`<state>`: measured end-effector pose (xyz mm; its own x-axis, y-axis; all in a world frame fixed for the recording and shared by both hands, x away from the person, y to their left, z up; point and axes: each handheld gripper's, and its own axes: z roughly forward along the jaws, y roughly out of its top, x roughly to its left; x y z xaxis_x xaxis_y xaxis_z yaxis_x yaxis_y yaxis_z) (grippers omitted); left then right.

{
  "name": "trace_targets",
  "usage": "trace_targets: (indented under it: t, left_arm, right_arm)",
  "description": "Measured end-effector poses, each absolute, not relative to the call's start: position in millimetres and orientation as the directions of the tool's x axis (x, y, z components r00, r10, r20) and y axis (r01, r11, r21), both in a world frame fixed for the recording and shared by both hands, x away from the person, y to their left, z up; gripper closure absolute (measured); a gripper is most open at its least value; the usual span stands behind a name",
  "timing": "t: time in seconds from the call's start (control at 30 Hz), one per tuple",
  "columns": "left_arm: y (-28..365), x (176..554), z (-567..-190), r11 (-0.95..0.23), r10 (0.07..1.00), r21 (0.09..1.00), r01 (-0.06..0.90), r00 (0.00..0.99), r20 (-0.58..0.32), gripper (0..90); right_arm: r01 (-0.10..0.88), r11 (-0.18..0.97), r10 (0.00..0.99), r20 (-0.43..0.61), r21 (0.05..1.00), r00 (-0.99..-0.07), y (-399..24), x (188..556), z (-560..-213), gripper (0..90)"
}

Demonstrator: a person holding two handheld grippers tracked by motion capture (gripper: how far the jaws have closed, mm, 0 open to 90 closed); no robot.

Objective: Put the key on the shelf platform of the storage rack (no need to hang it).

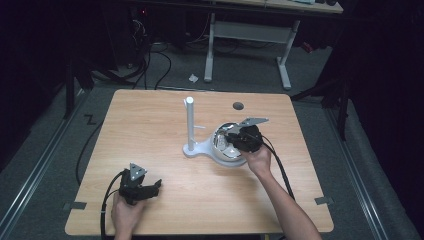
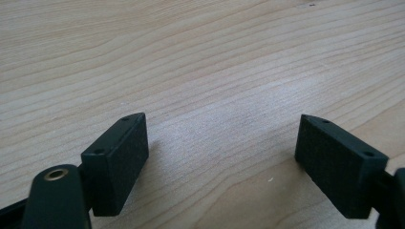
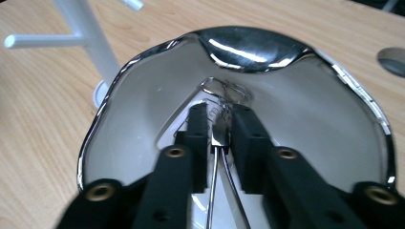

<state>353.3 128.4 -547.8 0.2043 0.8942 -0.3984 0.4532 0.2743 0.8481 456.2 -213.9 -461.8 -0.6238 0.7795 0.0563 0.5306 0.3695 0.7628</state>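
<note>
Reaching right tongs (image 3: pixel 220 125) gripping bowl (image 3: pixel 286 100)

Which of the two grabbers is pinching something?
The right gripper, over by the white stand. Its jaws are shut on a shiny metal piece; the left gripper is open over bare table.

shiny bowl (image 3: pixel 296 109) near rim cut off below, gripped thin metal piece (image 3: pixel 218 131) unidentifiable

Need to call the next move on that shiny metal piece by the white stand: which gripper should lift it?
Right. The right gripper is already shut on the shiny metal piece beside the white stand, fingers pinching its thin strip. The left gripper is open over bare table, well away near the front edge.
</note>
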Motion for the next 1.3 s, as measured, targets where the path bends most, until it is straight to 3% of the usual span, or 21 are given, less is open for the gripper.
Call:
trace_targets:
  t: [0.13,0.6,1.3]
  left_arm:
    - [128.4,353.3,-547.8,0.275,0.894,0.848,0.453,0.204,-0.398,19.1]
    - [128.3,353.3,-547.8,0.275,0.894,0.848,0.453,0.204,-0.399,19.1]
    - [128.3,353.3,-547.8,0.275,0.894,0.848,0.452,0.204,-0.399,19.1]
  right_arm:
    - [0.534,0.361,0.785,0.060,0.764,-0.616,-217.6,454.5,-458.8,64.8]
    - [0.540,0.359,0.787,0.064,0.761,-0.613,-231.4,446.7,-447.9,55.9]
    - [0.531,0.316,0.809,0.070,0.786,-0.584,-264.1,428.8,-426.7,55.8]
